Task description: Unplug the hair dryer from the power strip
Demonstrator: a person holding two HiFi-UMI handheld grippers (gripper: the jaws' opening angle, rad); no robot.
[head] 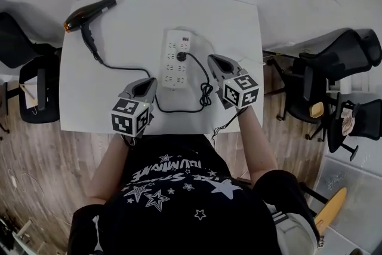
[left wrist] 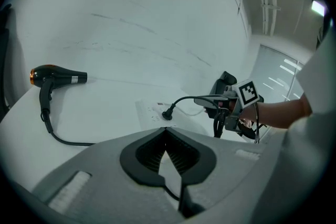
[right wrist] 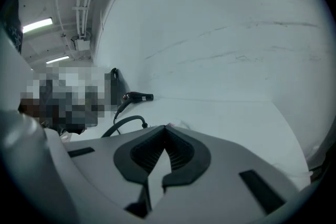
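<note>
A black hair dryer (head: 89,12) with an orange back end lies at the far left corner of the white table (head: 239,21). Its black cord (head: 122,67) runs to a plug (head: 181,57) seated in the white power strip (head: 176,58) at mid-table. My left gripper (head: 151,81) hovers near and left of the strip, jaws shut and empty. Just right of the strip, beside a cord loop (head: 206,91), my right gripper (head: 212,59) is shut on nothing. In the left gripper view the dryer (left wrist: 52,75), plug (left wrist: 169,114) and right gripper (left wrist: 202,102) show. The right gripper view shows the dryer (right wrist: 137,96) far off.
Black office chairs stand left (head: 30,86) and right (head: 322,80) of the table on a wood floor. A pale wall runs behind the table's far edge. The person's torso is against the near edge.
</note>
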